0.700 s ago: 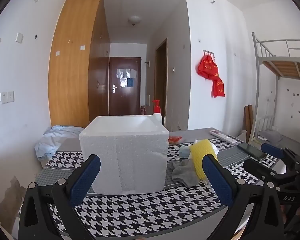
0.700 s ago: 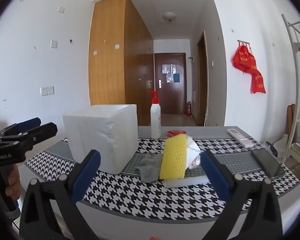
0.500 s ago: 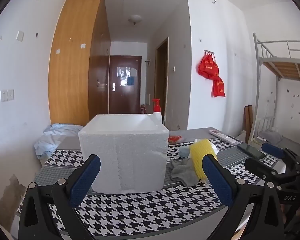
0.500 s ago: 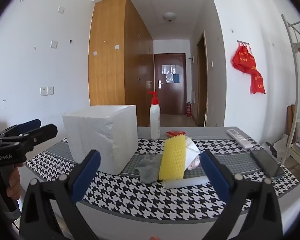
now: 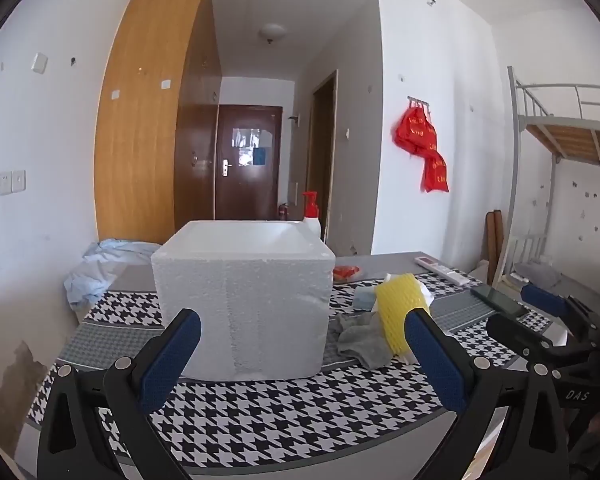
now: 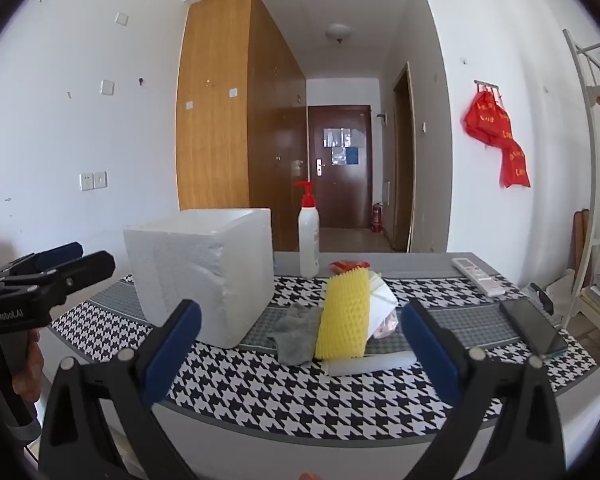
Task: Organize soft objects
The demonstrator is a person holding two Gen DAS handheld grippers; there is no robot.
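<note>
Both jaws spread empty; the upright yellow foam sleeve (image 6: 346, 314) stands straight ahead of the right gripper (image 6: 300, 336), nearer than the left gripper (image 5: 302, 344).

Left gripper (image 5: 302, 334): black angular frame w/ silver round screws, blue textured pads on the fingers (image 5: 171, 354); "GenRobot.AI" in white on its side in right wrist view. Right gripper (image 6: 300, 330): same build, black arms, silver screws, blue ribbed pads; white "DAS" lettering near its base.
</note>
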